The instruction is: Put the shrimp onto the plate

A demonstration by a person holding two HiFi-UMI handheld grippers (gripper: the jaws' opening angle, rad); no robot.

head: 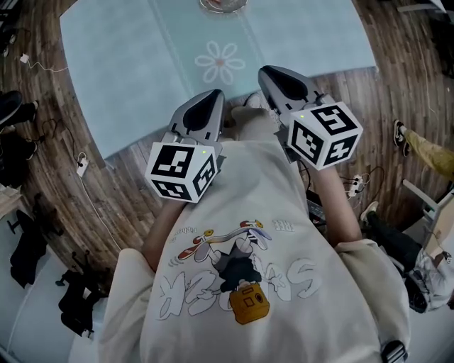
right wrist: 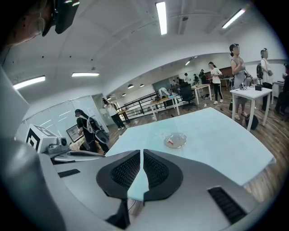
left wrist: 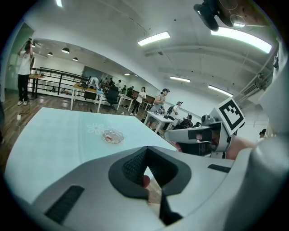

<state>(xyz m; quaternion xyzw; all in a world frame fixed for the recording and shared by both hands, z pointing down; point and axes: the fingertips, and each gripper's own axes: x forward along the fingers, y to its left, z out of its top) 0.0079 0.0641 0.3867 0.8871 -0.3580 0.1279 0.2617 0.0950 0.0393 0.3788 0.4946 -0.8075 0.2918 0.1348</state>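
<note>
Shrimp (right wrist: 170, 142) lies as a small red-pink piece inside the clear glass plate (right wrist: 183, 139), which stands out on the bench (head: 142, 64) just beyond a daisy print (head: 220, 62) in the pale blue cloth. From my head view only the near rim of the plate (head: 223, 6) shows, at the top edge of the picture, well apart from both of my grippers.

I hold the two grippers close in front of my chest, over the near edge of the bench and the wooden floor (head: 57, 163) below it. Each one points forward toward the plate.

My left gripper (head: 213, 94) has its jaws together. In its own view the left gripper (left wrist: 145, 158) shows the ribbed pads meeting at the tips, with a narrow wedge of space behind them. A small pinkish blob sits low in that wedge and I cannot tell what it is. Past the tips I see the plate (left wrist: 121, 136) with the shrimp (left wrist: 109, 136) in it, far off on the cloth.

My right gripper (head: 267, 72) is also closed. In its own view the right gripper (right wrist: 143, 155) leaves only a thin slit between the pads, and the blue cloth shows through it. Its marker cube (head: 325, 135) sits just above my beige T-shirt (head: 234, 213).
</note>
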